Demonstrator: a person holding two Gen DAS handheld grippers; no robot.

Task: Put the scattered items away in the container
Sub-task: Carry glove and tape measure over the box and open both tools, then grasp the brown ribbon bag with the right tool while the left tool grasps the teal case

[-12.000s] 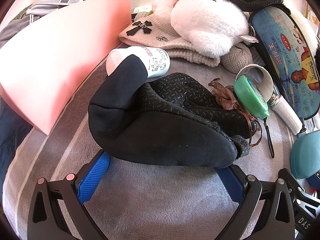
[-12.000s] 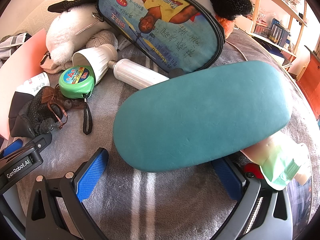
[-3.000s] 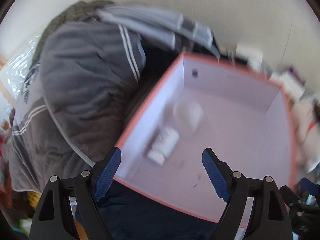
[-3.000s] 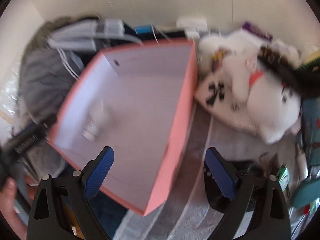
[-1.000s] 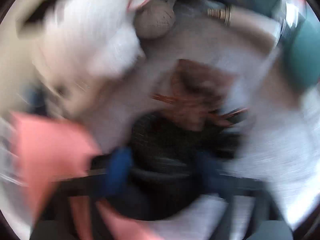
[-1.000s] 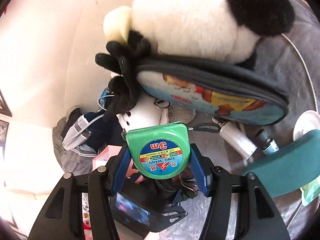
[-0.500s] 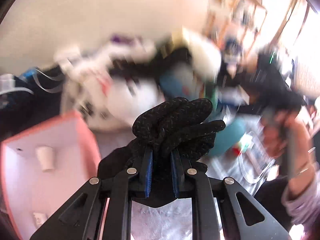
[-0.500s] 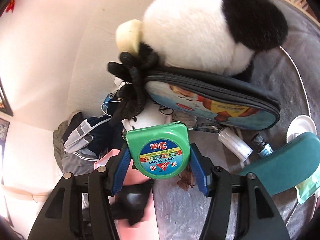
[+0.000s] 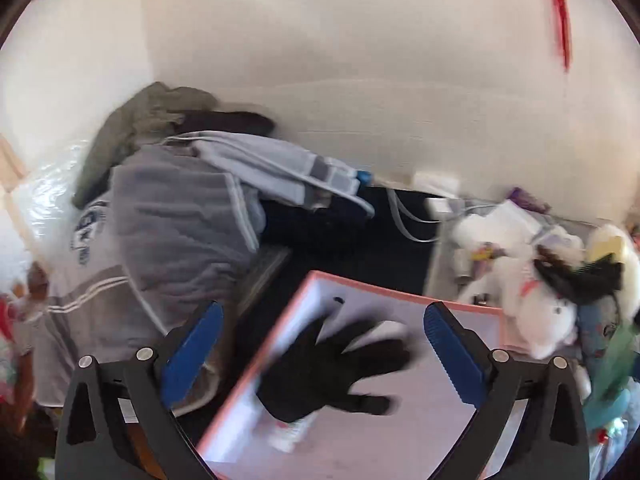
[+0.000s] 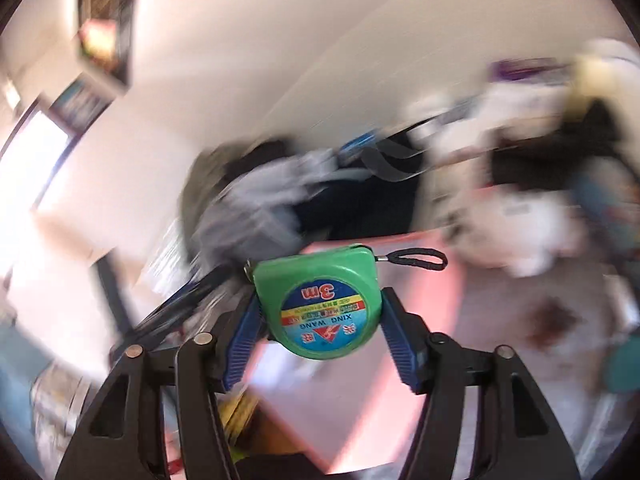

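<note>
In the left wrist view my left gripper [image 9: 320,352] is open above the pink box [image 9: 400,292]. A black glove [image 9: 332,368] with spread fingers is inside the box opening, free of the fingers, over a white bottle [image 9: 288,434]. In the right wrist view my right gripper [image 10: 320,324] is shut on a green 3 m tape measure [image 10: 320,304] with its black wrist loop [image 10: 416,260] sticking out right. It is held over the pink box [image 10: 436,280]. The view is blurred.
Grey and striped clothes [image 9: 168,224] are piled left of the box against the white wall. White plush toys [image 9: 536,280] and a teal case [image 9: 608,396] lie to the right on the grey blanket. A brown item [image 10: 552,324] lies on the blanket.
My left gripper has opened and let go of the black glove, which now sits in the box. My right gripper has swung left over the box with the tape measure.
</note>
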